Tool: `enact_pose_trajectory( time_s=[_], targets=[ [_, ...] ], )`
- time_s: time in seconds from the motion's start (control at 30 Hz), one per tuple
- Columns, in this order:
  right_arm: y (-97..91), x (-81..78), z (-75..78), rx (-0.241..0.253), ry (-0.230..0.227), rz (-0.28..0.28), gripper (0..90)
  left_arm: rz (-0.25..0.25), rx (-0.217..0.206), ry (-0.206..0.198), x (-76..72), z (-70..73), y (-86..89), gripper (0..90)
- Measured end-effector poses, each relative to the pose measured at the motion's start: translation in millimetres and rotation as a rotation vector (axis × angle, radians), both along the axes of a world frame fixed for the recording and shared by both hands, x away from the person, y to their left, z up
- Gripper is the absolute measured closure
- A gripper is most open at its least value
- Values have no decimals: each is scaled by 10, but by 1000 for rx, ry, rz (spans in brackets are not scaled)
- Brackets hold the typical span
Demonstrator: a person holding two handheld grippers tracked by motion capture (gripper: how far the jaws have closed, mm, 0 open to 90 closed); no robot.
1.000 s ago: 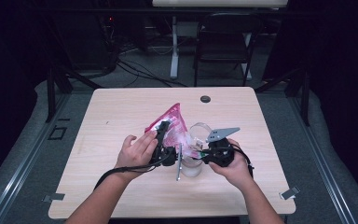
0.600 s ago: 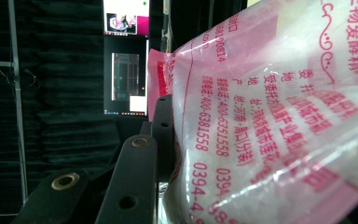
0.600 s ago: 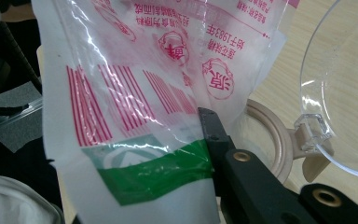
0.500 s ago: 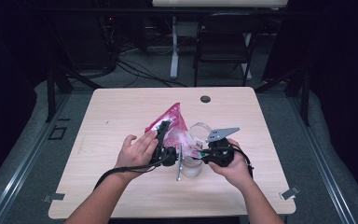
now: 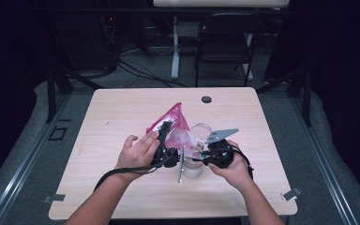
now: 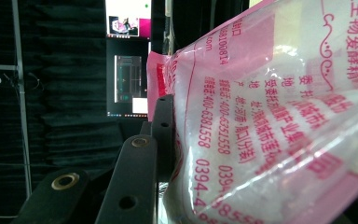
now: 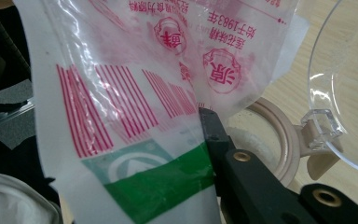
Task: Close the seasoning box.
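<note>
A pink and clear plastic bag (image 5: pixel 172 123) of white granules is held tilted above a clear jar (image 5: pixel 193 168) on the wooden table (image 5: pixel 117 117). My left gripper (image 5: pixel 164 133) is shut on the bag's body; one black finger (image 6: pixel 164 121) presses its side, and the other is hidden behind the bag (image 6: pixel 270 116). My right gripper (image 5: pixel 200 153) is shut on the bag's lower edge (image 7: pixel 135 93), its tip (image 7: pixel 201 112) pinching the film. Below it lies the jar's open mouth (image 7: pixel 265 135) with white granules inside. The hinged clear lid (image 7: pixel 345 93) stands open.
A thin metal utensil (image 5: pixel 180 164) leans by the jar. A round black grommet (image 5: pixel 206 99) sits near the table's far edge. A chair (image 5: pixel 225 47) and cables stand behind the table. Monitors (image 6: pixel 128 56) glow in the dark background.
</note>
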State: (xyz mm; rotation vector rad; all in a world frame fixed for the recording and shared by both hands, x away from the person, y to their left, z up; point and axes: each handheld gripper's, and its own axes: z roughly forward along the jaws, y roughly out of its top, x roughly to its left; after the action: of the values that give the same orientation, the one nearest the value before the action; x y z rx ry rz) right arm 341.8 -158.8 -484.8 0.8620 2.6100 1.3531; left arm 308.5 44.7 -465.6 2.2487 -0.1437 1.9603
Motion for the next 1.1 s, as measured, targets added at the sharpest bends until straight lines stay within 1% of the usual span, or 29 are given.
enact_pose_trajectory(
  time_s=[0.1,0.13,0.23,0.5,0.57,0.67,0.77,0.87,0.9,0.93,0.97,1.03,1.1],
  targets=[
    [-1,1,-2,-1,0,-2,900,1,-2,5,0,-6,-3,731],
    [0,2,-6,2,1,-5,900,-1,2,-3,-1,-3,-6,730],
    [-2,4,-9,2,7,-10,900,-1,5,-2,-1,1,-11,730],
    [0,7,-13,0,4,-7,900,3,3,2,-3,-4,-11,730],
    [0,8,-13,1,3,-9,900,-3,6,-7,-1,4,-11,729],
    [1,5,-12,1,3,-14,900,-2,5,-4,-5,1,-14,729],
    [1,7,-18,3,1,-17,900,-11,7,-12,-1,-8,-13,728],
    [1,7,-18,1,-1,-19,900,-10,-2,-5,-1,-21,-9,726],
    [2,6,-19,2,-2,-20,900,-4,1,-2,-6,-17,-10,726],
    [0,8,-18,0,-2,-18,900,-8,5,-11,-6,-11,-10,726],
    [-1,8,-17,0,-3,-18,900,-15,0,-12,1,-16,-6,725],
    [-2,10,-16,1,-3,-17,900,-4,3,-3,-4,-15,-4,724],
    [-8,11,-12,-3,-6,-17,900,-8,5,-10,-4,-11,1,721]
  ],
)
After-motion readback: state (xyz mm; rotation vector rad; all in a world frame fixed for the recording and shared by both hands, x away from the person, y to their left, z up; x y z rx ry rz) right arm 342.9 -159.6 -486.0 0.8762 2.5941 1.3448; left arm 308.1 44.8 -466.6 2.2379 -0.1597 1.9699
